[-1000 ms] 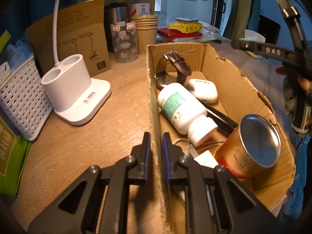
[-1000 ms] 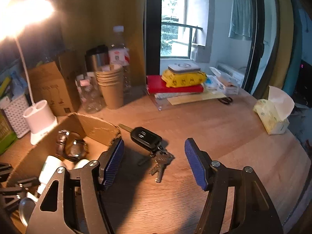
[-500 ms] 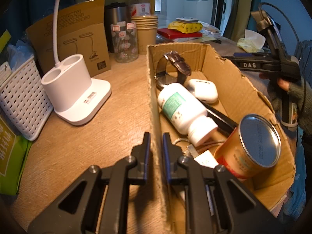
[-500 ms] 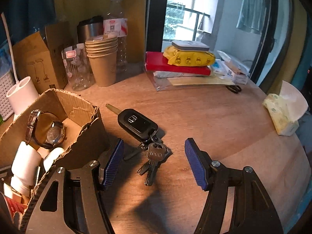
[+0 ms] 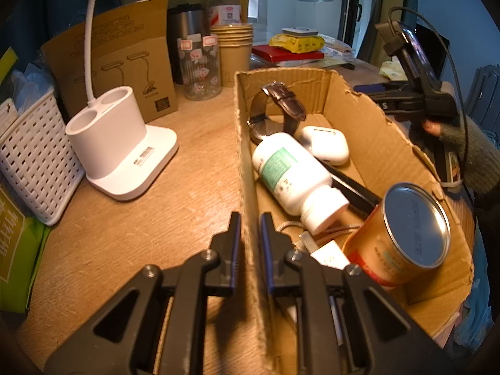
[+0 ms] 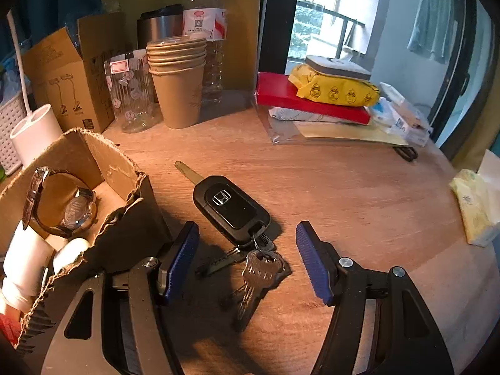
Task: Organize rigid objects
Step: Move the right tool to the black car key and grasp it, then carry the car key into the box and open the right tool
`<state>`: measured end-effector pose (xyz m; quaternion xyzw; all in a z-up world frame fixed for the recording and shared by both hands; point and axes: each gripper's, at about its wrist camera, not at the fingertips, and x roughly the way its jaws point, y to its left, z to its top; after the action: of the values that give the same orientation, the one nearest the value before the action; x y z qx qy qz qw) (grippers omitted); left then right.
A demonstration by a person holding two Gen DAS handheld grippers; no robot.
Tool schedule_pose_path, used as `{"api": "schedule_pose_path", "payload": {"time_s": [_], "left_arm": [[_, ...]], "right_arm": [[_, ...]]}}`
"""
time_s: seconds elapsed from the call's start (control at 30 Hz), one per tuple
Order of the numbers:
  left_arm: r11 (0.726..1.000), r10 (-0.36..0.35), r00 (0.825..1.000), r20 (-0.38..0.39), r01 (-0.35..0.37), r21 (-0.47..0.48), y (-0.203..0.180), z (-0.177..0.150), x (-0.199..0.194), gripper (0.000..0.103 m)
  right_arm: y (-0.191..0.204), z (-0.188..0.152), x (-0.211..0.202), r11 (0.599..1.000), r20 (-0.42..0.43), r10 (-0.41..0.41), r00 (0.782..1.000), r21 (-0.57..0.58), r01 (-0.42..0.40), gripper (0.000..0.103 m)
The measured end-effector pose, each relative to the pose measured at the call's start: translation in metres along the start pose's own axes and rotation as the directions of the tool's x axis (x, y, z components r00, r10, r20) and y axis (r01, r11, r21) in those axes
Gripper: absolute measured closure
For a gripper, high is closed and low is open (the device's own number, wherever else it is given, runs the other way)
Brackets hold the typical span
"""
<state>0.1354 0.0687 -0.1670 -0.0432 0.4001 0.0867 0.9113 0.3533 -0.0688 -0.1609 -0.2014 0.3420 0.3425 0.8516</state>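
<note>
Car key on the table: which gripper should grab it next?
Right. The right gripper is open over the car key and its key bunch, while the left gripper is clamped on the cardboard box wall.

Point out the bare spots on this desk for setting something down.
Bare wood lies between the car key, the red box and the tissue pack, and between the lamp base and the cardboard box. The back row and the box are crowded.

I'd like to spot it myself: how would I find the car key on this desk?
Start at the cardboard box on the wooden desk. Just outside its torn corner, on the bare wood, lies the car key, ahead of the open blue fingers of the right gripper. It is the only black fob with a silver logo, and small plain keys hang from its ring.
</note>
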Motion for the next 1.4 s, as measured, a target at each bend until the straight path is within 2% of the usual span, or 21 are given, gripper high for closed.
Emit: {"api": "schedule_pose_path", "payload": {"time_s": [0.3,0.5,0.73,0.9,0.97,1.1,1.17,1.4], "left_arm": [[1.0,-0.001,1.0,-0.001,0.001,-0.001,-0.001,-0.001,0.0,0.089],[1.0,-0.001,1.0,-0.001,0.001,0.0,-0.001,0.0,0.0,0.089],[1.0,0.005,1.0,0.001,-0.005,0.0,-0.001,0.0,0.001,0.089],[1.0,0.004,1.0,0.0,-0.004,0.0,-0.001,-0.001,0.001,0.089],[1.0,0.007,1.0,0.001,-0.007,-0.001,-0.001,0.0,0.001,0.089],[1.0,0.005,1.0,0.001,-0.005,-0.001,-0.003,-0.001,0.001,0.089],[1.0,0.005,1.0,0.001,-0.005,-0.001,-0.003,-0.001,0.001,0.089],[1.0,0.006,1.0,0.001,-0.006,-0.001,-0.005,-0.002,0.0,0.089]], "right_arm": [[-0.007,0.006,0.01,0.999,-0.021,0.046,0.999,0.006,-0.046,0.035],[-0.005,0.013,0.02,0.999,-0.054,0.019,0.998,-0.042,-0.021,0.035],[-0.008,0.021,0.034,0.988,-0.089,0.102,0.991,-0.107,-0.112,0.035],[-0.01,0.024,0.045,0.973,-0.1,0.181,0.979,-0.125,-0.192,0.042],[-0.008,0.026,0.046,0.968,-0.101,0.202,0.974,-0.132,-0.215,0.051],[-0.006,0.026,0.045,0.97,-0.097,0.196,0.976,-0.127,-0.207,0.054],[-0.006,0.025,0.043,0.975,-0.091,0.182,0.979,-0.116,-0.191,0.06],[-0.008,0.019,0.032,0.989,-0.062,0.121,0.991,-0.075,-0.126,0.065]]}}
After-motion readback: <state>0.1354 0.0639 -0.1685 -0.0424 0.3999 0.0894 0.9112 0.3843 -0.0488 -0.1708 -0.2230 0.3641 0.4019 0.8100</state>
